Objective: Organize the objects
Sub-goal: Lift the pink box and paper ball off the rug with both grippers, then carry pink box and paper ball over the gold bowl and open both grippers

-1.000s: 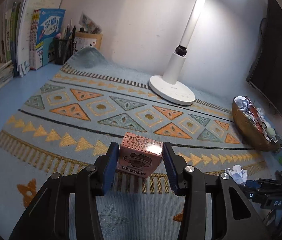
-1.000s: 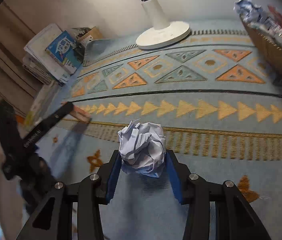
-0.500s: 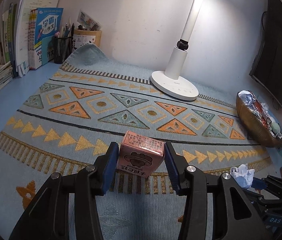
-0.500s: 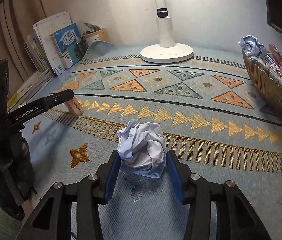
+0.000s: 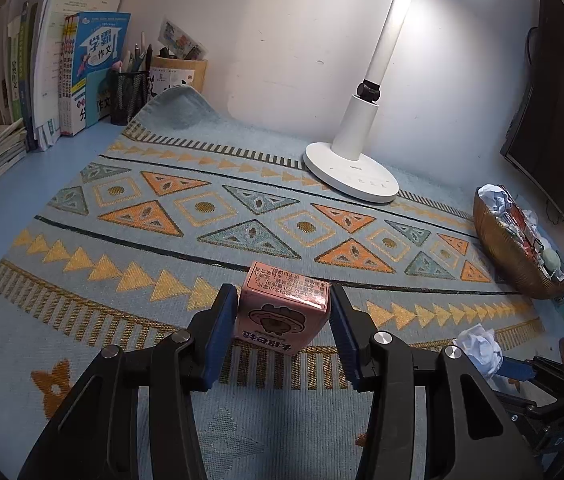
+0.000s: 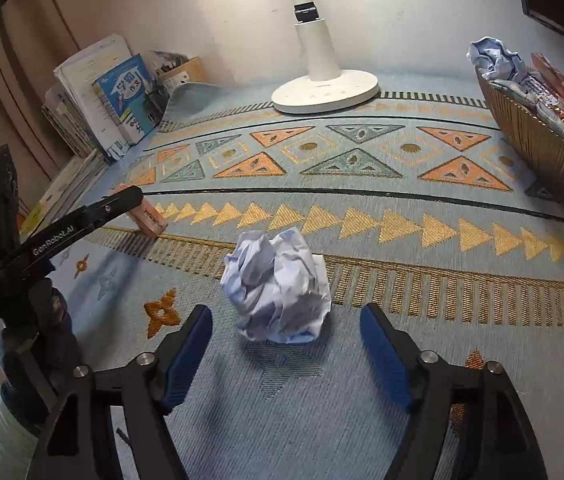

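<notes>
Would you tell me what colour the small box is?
The box is pink, clearest in the left wrist view.

Right tongs (image 6: pixel 285 344) just opened; paper ball (image 6: pixel 278 286) released between pads.

A pale blue mat (image 5: pixel 82 320) banded with orange, yellow and teal triangles is being shown beneath a pink carton (image 5: pixel 282 312), a white crumpled paper ball (image 6: pixel 278 288), a white lamp (image 5: pixel 357 152) and a brown woven basket (image 5: pixel 509 256), with blue-padded black claws.
</notes>
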Tool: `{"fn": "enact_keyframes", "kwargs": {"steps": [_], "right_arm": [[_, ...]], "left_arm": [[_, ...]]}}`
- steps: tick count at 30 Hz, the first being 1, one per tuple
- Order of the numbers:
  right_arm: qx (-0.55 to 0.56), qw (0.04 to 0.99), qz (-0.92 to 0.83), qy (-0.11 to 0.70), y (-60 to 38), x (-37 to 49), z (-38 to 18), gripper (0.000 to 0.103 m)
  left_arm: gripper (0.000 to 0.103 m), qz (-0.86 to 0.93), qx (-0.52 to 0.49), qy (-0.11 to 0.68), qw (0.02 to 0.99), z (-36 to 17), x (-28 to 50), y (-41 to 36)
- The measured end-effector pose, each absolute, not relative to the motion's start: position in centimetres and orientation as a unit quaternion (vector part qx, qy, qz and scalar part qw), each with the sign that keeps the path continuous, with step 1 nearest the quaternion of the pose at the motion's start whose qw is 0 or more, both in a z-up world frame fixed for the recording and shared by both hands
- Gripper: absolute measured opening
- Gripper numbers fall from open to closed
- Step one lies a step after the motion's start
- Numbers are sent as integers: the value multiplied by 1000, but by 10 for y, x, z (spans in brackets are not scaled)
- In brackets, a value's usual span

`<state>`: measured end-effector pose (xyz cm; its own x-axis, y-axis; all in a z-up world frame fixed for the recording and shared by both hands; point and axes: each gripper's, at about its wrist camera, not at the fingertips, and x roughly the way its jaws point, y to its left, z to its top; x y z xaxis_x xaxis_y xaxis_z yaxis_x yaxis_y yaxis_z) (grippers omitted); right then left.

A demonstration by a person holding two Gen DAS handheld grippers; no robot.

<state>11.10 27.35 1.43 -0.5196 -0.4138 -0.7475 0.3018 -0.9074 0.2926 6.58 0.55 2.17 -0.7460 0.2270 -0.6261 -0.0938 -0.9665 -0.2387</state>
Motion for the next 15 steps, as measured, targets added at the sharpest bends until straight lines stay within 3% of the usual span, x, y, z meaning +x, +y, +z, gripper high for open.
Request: {"fn": "enact_keyframes", "kwargs": {"steps": [8, 11, 12, 13, 14, 15], "right_arm": [[454, 184, -870, -64, 269, 102, 14, 86], [458, 189, -862, -106, 270, 90, 16, 88], [457, 188, -862, -115, 268, 87, 15, 83], [456, 189, -862, -114, 264, 87, 15, 65], [453, 178, -869, -89, 257, 89, 15, 56], [447, 165, -877, -58, 249, 95, 16, 51]], "left_arm": [[44, 928, -350, -90, 91, 21, 64, 9], [44, 928, -350, -91, 93, 21, 64, 9], [44, 928, -350, -91, 93, 21, 64, 9], [44, 928, -349, -90, 92, 21, 64, 10], [44, 929, -349, -87, 92, 21, 64, 11], [44, 930, -348, -82, 90, 22, 65, 12]]}}
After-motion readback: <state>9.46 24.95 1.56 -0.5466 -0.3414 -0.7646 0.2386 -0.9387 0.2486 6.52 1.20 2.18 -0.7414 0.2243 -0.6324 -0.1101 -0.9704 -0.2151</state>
